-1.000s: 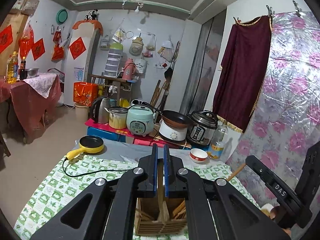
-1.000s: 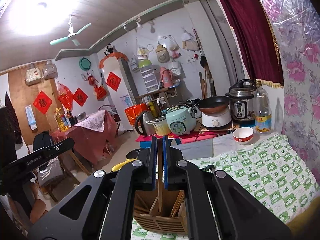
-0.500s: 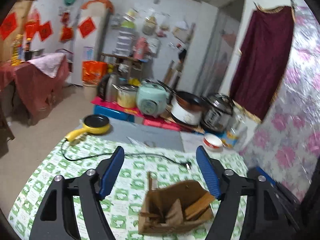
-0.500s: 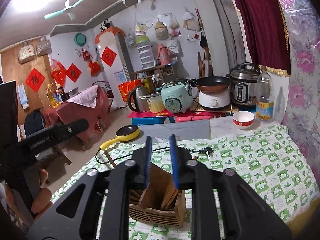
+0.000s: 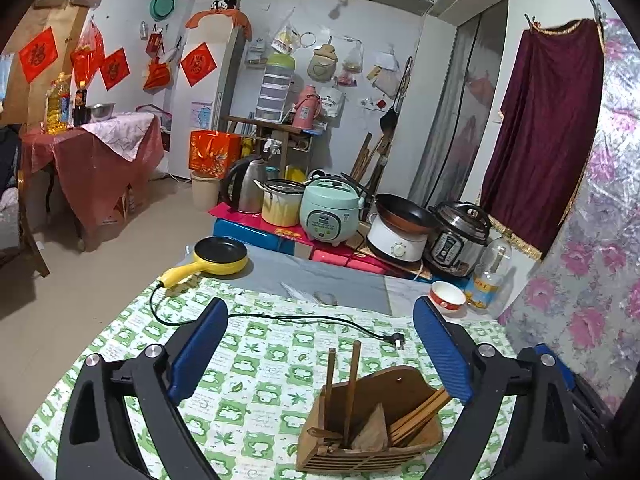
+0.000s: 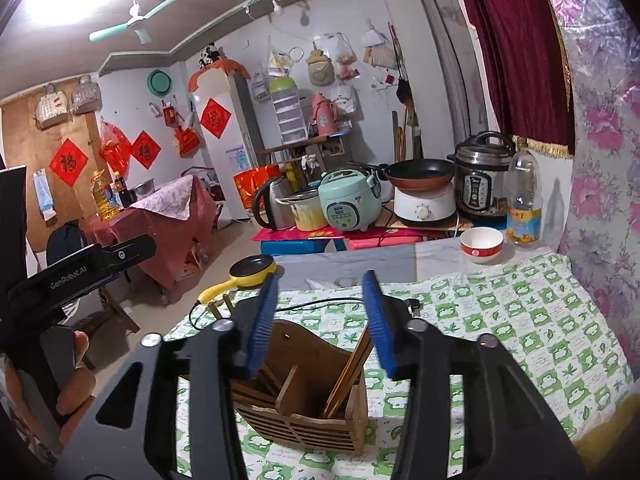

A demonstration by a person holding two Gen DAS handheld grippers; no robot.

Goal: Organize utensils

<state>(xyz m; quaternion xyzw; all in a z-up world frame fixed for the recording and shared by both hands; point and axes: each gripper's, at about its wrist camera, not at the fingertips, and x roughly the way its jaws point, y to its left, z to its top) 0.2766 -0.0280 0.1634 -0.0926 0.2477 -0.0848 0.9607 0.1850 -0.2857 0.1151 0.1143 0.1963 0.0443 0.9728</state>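
Wooden utensil holder [image 5: 372, 436] stands on the worktop [image 5: 256, 364], which is covered by a green-and-white checked cloth. In the left wrist view it sits at about 6 o'clock, low between the two blue-padded fingers. Two chopsticks [image 5: 352, 384] stand nearly upright in its left compartment; a bundle of flat wooden sticks [image 5: 416, 416] leans to the right in its right compartment.

Left gripper [image 5: 320, 356]: jaws have just been opening and now stand wide apart, nothing pressed between the pads, holder below and between them but not touched.

Right gripper [image 6: 320, 320]: jaws have just been opening, now about half spread. In the right wrist view the holder [image 6: 308, 408] shows below them at 6 o'clock, chopsticks [image 6: 348, 372] leaning at its right side. Pads are clear of the sticks; no grip.

A hand [image 6: 70, 380] on the other gripper's handle shows at 8 o'clock in the right wrist view.

On the worktop beyond the holder: black cord with plug [image 5: 396, 340] across the cloth; yellow electric pan [image 5: 220, 256] at 11 o'clock on the grey strip; red-and-white bowl [image 5: 447, 298] at 2 o'clock, just beside a plastic bottle [image 5: 490, 276]. A rice cooker [image 5: 330, 212] and other pots stand farther back, off the worktop.
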